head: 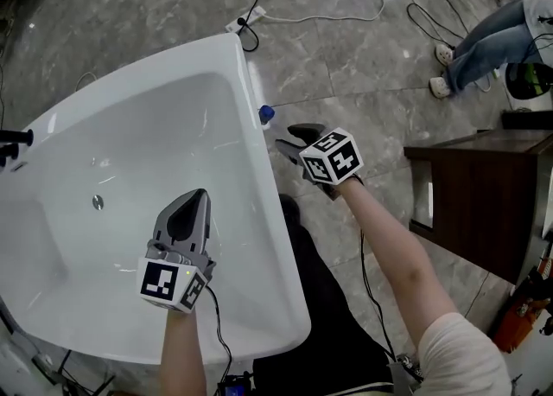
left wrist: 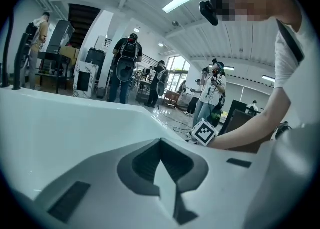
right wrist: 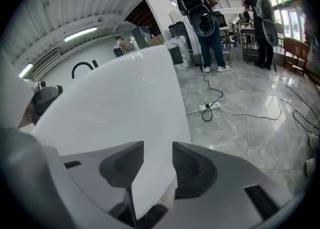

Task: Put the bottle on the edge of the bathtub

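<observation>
A small bottle with a blue cap stands at the outer side of the right rim of the white bathtub; I cannot tell whether it rests fully on the rim. My right gripper hovers just right of and below it in the head view, apart from it. Its jaws are open with only the tub rim seen through the gap of the right gripper. My left gripper hangs over the tub's basin, shut with nothing in it, its fingertips meeting in the left gripper view.
A dark wooden cabinet stands to the right. A power strip with cables lies on the marble floor beyond the tub. A seated person's legs are at the top right. The drain and a black faucet are at the left.
</observation>
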A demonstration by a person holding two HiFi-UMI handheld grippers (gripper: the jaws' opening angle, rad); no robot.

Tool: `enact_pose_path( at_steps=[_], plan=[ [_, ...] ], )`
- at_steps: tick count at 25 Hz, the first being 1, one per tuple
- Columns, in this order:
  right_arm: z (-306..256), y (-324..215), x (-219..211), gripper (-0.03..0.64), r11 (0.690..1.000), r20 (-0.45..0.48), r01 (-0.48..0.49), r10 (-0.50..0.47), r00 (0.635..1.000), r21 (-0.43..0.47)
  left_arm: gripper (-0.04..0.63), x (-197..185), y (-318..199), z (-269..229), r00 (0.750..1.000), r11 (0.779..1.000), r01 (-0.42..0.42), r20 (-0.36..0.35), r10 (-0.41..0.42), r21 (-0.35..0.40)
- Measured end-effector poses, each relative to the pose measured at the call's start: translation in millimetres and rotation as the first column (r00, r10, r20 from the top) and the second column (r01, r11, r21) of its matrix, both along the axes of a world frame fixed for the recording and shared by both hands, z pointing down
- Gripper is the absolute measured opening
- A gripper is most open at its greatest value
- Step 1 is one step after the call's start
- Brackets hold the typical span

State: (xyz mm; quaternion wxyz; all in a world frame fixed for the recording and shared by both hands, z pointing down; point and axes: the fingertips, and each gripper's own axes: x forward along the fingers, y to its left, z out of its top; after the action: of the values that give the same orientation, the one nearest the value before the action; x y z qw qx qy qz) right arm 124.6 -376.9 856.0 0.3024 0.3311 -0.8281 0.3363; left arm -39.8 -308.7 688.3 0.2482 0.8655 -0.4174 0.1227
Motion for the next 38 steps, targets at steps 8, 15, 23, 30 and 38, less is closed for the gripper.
enact_pose_path(
  at_steps=[8,15,23,30,38],
  plan=[
    [-73.3,38.8,0.6,0.201,0.998,0.047,-0.058,0.058,0.997,-0.004,0.055,-16.1,30.3,-53.9,1.0,1.0,0.019,-0.021,-0.019,-0.002],
    [-176.2,78.2,-19.3,0.201,0.999,0.168,-0.055,0.054,0.984,0.0,0.055,-27.0,73.2,-102.6,0.998,0.999,0.038,-0.05,-0.039,-0.023],
    [-310.6,155.3,-56.0,0.201,0.951,-0.068,0.186,-0.175,0.982,0.245,0.055,-48.7,132.7,-198.8,0.995,0.999,0.018,-0.096,-0.016,0.026],
    [-404.2,226.3,-80.0,0.201,0.927,-0.011,0.181,-0.188,0.982,0.33,0.055,-52.2,191.9,-279.9,0.992,0.993,0.012,-0.127,0.003,0.115],
    [-452.9,263.8,-114.1,0.201,0.92,0.058,0.131,-0.164,0.985,0.369,0.055,-72.0,236.0,-313.3,0.997,0.987,-0.003,-0.071,0.014,0.16]
  ],
)
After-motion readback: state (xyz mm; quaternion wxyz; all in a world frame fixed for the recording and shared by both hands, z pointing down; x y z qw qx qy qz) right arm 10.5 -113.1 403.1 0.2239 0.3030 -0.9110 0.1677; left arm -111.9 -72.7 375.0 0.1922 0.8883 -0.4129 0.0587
